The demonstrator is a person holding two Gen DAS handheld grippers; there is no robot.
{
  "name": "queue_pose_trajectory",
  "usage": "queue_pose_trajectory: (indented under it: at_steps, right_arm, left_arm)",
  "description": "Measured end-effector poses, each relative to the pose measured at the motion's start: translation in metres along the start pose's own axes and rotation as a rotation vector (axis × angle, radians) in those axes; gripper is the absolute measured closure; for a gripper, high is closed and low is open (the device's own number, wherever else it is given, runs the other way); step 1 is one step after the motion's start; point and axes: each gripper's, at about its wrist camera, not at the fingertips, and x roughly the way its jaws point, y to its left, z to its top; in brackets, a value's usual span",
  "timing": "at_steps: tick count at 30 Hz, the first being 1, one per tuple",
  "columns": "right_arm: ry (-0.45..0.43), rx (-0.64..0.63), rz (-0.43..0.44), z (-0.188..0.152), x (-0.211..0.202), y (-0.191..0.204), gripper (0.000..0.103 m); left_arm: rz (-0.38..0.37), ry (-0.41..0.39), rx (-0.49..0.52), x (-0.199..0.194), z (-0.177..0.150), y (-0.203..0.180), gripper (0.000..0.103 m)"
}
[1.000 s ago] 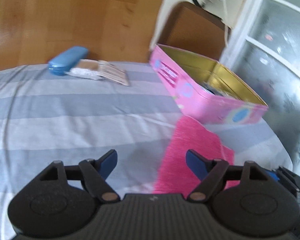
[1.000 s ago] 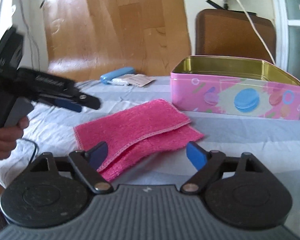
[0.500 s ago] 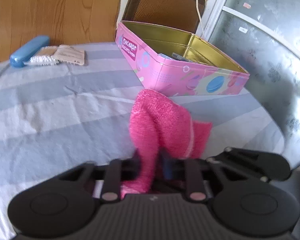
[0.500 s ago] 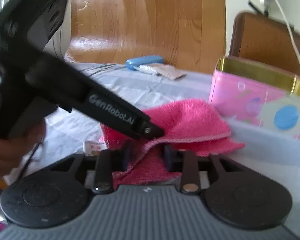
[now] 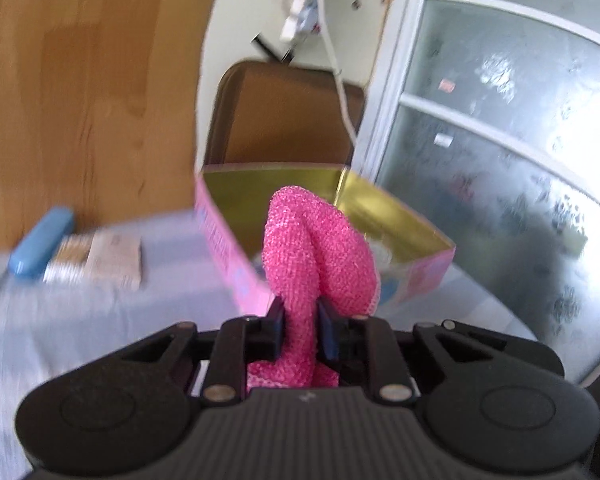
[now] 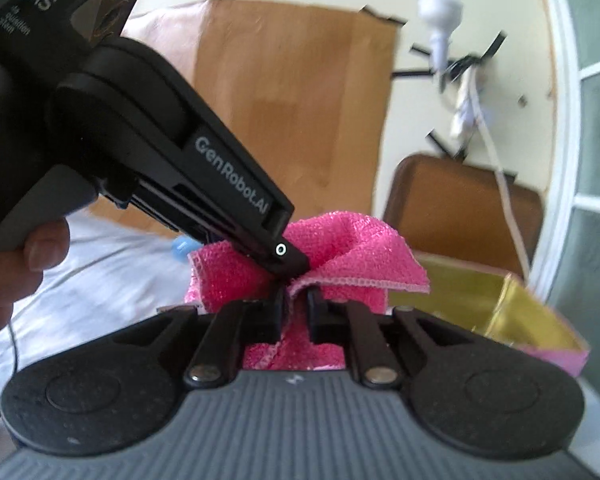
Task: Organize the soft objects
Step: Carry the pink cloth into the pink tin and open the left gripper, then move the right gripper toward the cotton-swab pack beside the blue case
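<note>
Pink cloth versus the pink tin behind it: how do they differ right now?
The pink cloth is soft and bunched; the pink tin is a rigid box. The cloth is pinched by the left tool and the right tool; the tin sits on the striped sheet, untouched. The cloth is plain pink; the tin is gold inside. Both are pink outside.

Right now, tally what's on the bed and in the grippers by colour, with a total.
Pink: 2 (cloth, tin)
Blue: 1 (case)
Pale: 1 (packet)
Black: 2 (left gripper, right gripper, both holding the cloth)
Total: 6
</note>
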Motion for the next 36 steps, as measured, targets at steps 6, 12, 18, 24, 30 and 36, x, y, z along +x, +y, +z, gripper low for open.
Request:
queue_pose_trajectory:
  at_steps: [6, 12, 18, 24, 30, 36]
  right_arm:
    - [-0.089, -0.004, -0.118, 0.014, 0.020, -0.038, 0.088]
    - [-0.065, 0.050, -0.203, 0.007, 0.058, -0.083, 0.088]
    - [0.005, 0.105, -0.239, -0.002, 0.105, -0.105, 0.074]
    - [0.042, 0.156, -0.296, -0.012, 0.115, -0.115, 0.050]
    - [0.000, 0.183, -0.260, -0.012, 0.101, -0.115, 0.050]
    - [0.004, 0.328, -0.235, -0.011, 0.089, -0.131, 0.050]
  left_arm:
    - [-0.025, -0.017, 0.029, 0.044, 0.040, -0.014, 0.086]
    - [0.025, 0.031, 0.064, 0.110, 0.057, -0.026, 0.083]
    - [0.147, 0.059, 0.025, 0.160, 0.066, -0.010, 0.054]
    - [0.211, 0.081, -0.054, 0.170, 0.056, 0.012, 0.050]
    - [0.258, 0.097, -0.069, 0.137, 0.041, 0.015, 0.050]
    - [0.326, 0.081, -0.065, 0.087, 0.020, 0.012, 0.048]
